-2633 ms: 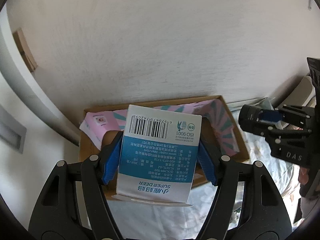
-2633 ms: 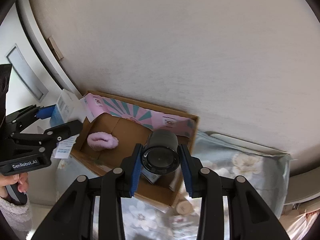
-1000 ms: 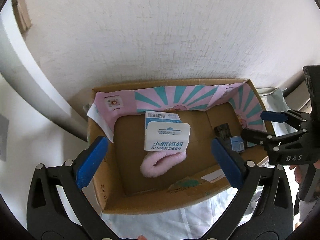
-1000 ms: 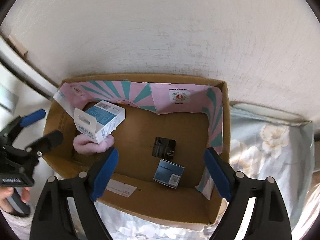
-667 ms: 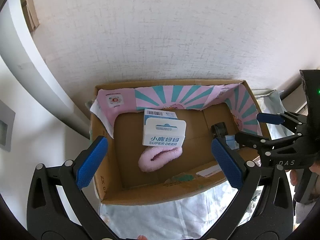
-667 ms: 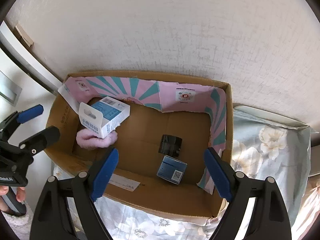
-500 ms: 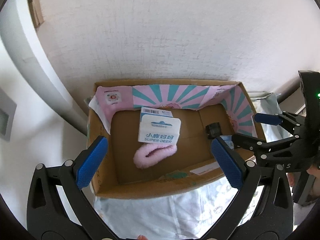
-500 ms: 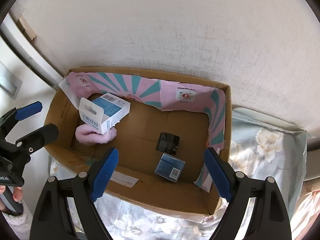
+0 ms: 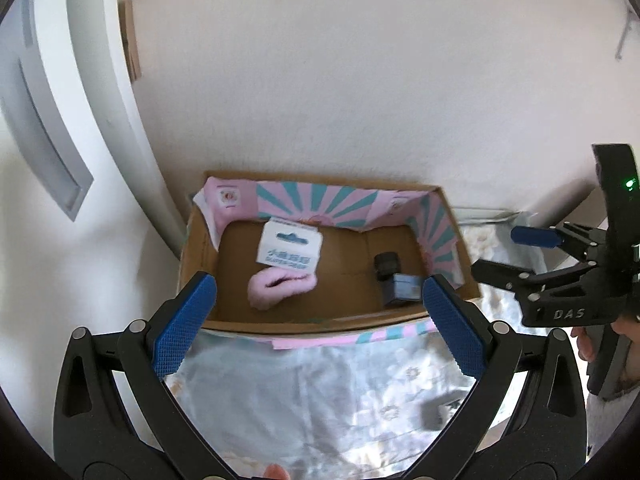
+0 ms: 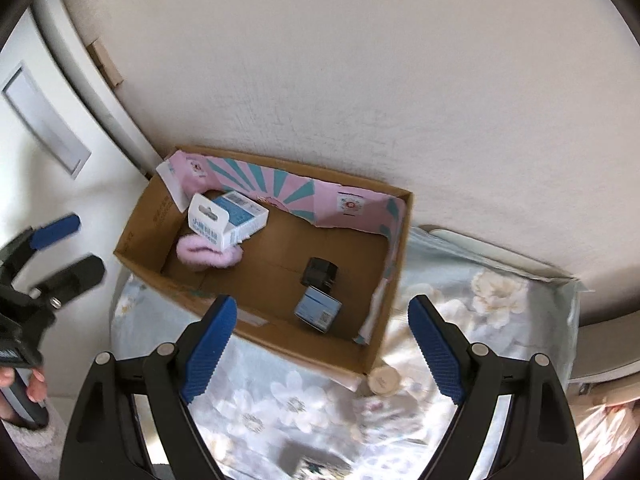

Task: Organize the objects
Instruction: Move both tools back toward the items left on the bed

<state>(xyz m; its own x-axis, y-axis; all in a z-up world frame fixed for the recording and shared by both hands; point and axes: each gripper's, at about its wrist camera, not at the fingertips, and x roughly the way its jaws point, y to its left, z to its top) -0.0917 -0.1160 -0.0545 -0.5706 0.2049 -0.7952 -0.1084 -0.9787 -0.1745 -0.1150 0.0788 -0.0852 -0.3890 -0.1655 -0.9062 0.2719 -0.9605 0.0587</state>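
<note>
An open cardboard box (image 9: 192, 256) (image 10: 140, 236) with a pink and teal lining stands against the wall on a floral bedsheet. Inside lie a white and blue carton (image 9: 290, 249) (image 10: 226, 220) resting on a pink fluffy item (image 9: 278, 289) (image 10: 208, 255), a black cylinder (image 9: 386, 265) (image 10: 320, 271) and a small blue box (image 9: 404, 288) (image 10: 318, 307). My left gripper (image 9: 320, 326) is open and empty, held back in front of the box. My right gripper (image 10: 320, 340) is open and empty, also in front of the box.
A floral bedsheet (image 9: 320, 392) (image 10: 480, 300) covers the surface. A small round cream lid (image 10: 384, 380) lies by the box's near right corner. A dark blurred object (image 10: 304, 460) (image 9: 434, 416) lies on the sheet in front. A white wall is behind.
Both grippers let go of the carton and the black cylinder into the box, opened, and have since pulled back and away from the box.
</note>
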